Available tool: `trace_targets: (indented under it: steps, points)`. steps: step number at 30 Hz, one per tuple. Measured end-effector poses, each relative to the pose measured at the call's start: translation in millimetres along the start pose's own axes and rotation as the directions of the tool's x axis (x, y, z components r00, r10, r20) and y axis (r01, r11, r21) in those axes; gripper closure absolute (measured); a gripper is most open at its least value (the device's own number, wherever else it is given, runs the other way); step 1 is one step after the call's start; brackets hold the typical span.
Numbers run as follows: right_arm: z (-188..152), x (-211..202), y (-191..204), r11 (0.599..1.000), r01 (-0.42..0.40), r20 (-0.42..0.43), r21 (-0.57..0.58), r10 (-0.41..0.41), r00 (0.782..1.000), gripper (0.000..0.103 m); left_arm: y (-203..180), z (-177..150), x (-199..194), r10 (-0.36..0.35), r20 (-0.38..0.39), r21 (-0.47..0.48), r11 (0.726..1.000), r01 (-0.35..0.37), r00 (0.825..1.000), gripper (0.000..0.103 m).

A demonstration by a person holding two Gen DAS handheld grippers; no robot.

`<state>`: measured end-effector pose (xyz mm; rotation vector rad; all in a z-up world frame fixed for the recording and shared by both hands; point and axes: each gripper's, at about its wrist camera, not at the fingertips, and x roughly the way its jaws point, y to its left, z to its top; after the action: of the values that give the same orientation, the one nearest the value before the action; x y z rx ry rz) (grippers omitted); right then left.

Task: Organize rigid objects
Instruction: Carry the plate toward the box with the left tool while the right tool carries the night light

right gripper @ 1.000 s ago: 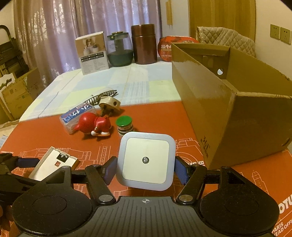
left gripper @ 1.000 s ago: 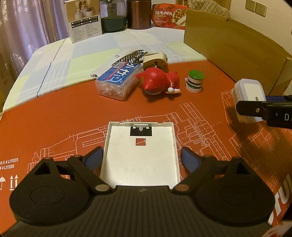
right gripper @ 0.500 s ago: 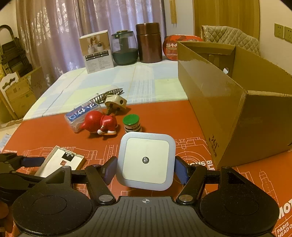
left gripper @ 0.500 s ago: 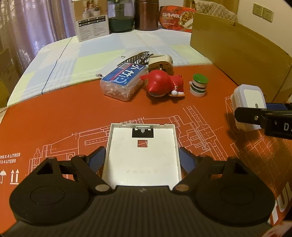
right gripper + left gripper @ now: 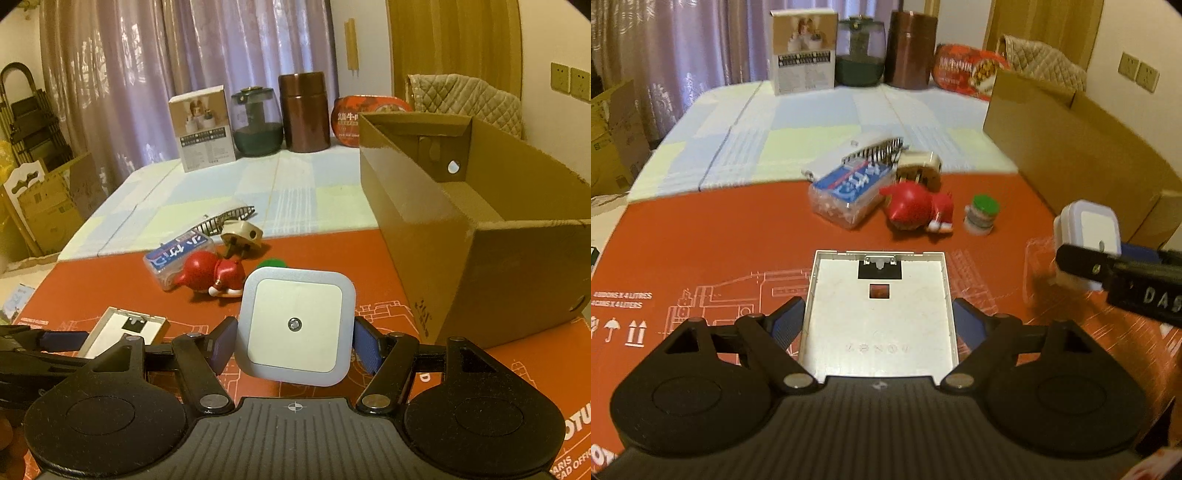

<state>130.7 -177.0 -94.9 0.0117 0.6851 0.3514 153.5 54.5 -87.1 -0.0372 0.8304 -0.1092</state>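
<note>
night light (image 5: pixel 295 325): square white unit, gripped between the blue pads of the right tongs (image 5: pixel 294 341), held clear of the worktop, just left of the box's near corner.
cover plate (image 5: pixel 878 314): flat white plastic panel with a square cut-out, gripped at both side edges by the left tongs (image 5: pixel 878 325); cannot tell from the pictures whether it is lifted or resting on the mat.
cardboard box (image 5: pixel 480 236): open top, standing on the right of the worktop; the part of its floor that shows is bare. judged the place things go to.
progress: judged early. two pieces in hand, none seen in the box.
left to sort: red toy figure (image 5: pixel 916 208), green-capped jar (image 5: pixel 981 214), clear blue-labelled box (image 5: pixel 849 192), beige plug (image 5: pixel 919 170), wire comb-like piece (image 5: pixel 875 153), all clustered mid-worktop.
edges: box wall stands high, so the night light needs to rise above the rim before moving across.
open room: bare red mat (image 5: pixel 720 240) between both tongs and the cluster; the two tongs are near each other, left one passing under the right's view.
</note>
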Motion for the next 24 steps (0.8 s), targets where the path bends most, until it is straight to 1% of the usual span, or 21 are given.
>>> trace_targets:
  steps: [4, 12, 18, 24]
  points:
    - [10, -20, -2, 1.000, -0.006, 0.034, -0.008, 0.006, 0.999, 0.040, -8, 13, -25, 0.005, 0.042, -0.023, 1.000, -0.004, 0.999, 0.021]
    - [36, -68, -14, 1.000, -0.016, 0.107, 0.017, 0.014, 0.994, 0.040, -42, 44, -73, -0.005, 0.119, 0.005, 1.000, 0.005, 0.993, 0.021]
    - [58, -105, -33, 0.999, -0.003, 0.163, 0.040, -0.003, 0.987, 0.040, -76, 58, -97, -0.042, 0.156, 0.036, 0.999, 0.037, 0.987, 0.021]
    - [68, -130, -63, 0.998, 0.044, 0.193, 0.055, -0.054, 0.980, 0.040, -111, 67, -111, -0.087, 0.176, 0.072, 0.995, 0.076, 0.981, 0.021]
